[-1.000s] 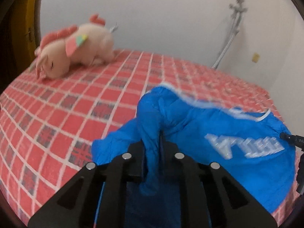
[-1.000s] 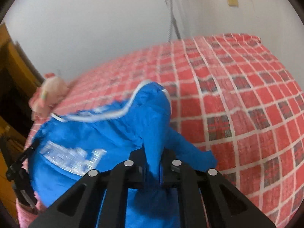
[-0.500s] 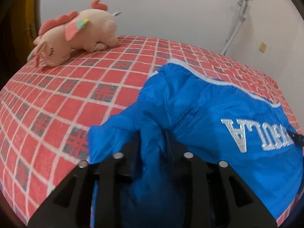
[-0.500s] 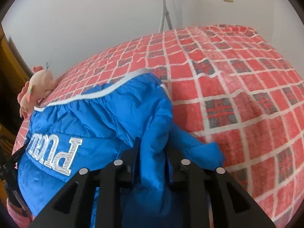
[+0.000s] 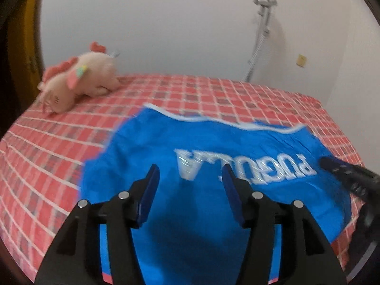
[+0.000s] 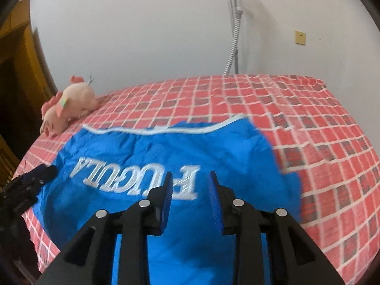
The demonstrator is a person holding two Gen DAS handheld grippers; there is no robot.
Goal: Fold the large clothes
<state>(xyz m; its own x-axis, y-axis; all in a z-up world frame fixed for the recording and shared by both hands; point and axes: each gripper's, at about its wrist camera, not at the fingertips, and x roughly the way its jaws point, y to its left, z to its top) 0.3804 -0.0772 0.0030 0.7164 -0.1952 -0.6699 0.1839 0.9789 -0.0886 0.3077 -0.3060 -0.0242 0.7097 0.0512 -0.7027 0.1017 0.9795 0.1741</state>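
Blue jacket point(image 5: 209, 166) lying folded on the red checked bed point(image 5: 59, 156), white-trimmed edge on the far side, silver lettering facing up and upside down to both cameras. Left claw point(image 5: 188, 180) hovering above the near part of the fabric, jaws opening, nothing between the pads. Right claw point(image 6: 188, 185) likewise above the near edge by the lettering, jaws opening, narrower than the left, gap bare of cloth. Each claw visible in the other's view at the side of the garment. Pink plush toy point(image 5: 78, 80) well apart at the far left corner of the bed, metal stand point(image 6: 234, 28) against the wall beyond.

Step in hand, as judged: letting go after laying a fold and clearing away. To do it well:
- Finish spreading both claws before lifting, so no pad drags the top layer back.
- Lift straight off the fabric, not across it; slippery padded cloth likely to slide or spring open.
- Check the near edge for layers lining up before picking the next grip.
- Take the next grip at opposite sides, both claws level, to keep the fold square.
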